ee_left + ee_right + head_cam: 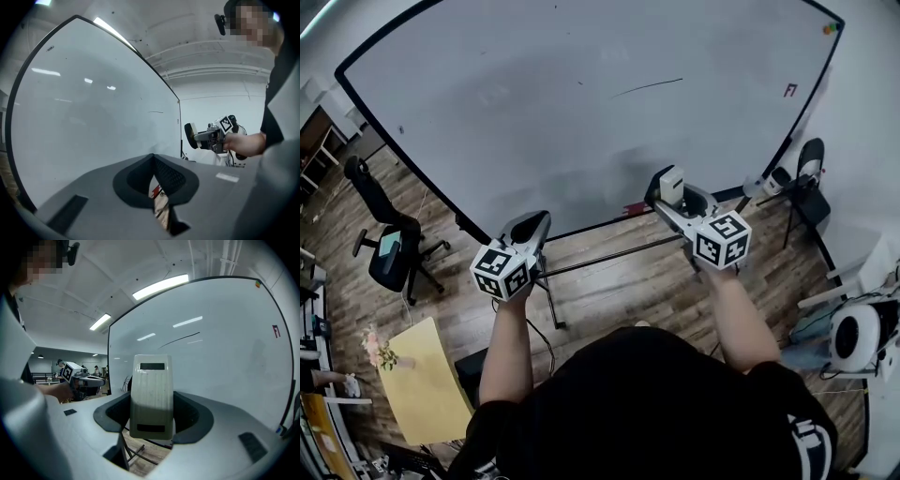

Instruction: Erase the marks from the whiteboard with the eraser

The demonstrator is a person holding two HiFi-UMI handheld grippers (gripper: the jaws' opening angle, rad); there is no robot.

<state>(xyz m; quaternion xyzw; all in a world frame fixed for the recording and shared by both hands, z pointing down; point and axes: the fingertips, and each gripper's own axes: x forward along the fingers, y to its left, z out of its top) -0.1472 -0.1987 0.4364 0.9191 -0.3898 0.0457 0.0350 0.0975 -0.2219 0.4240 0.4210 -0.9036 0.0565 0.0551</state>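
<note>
A large whiteboard (581,103) fills the upper half of the head view. One thin dark stroke (647,88) crosses its upper middle, and the same stroke (180,339) shows in the right gripper view. A small red mark (789,90) sits near the board's right edge. My right gripper (667,192) is shut on a white eraser (151,397), held just below the board's lower edge. My left gripper (534,230) hangs near the board's lower left edge with its jaws closed together and nothing between them.
The board stands on a dark metal stand (609,255) over a wooden floor. A black office chair (389,248) and a yellow table (427,380) are at the left. Another chair (806,187) and a white fan (858,337) stand at the right.
</note>
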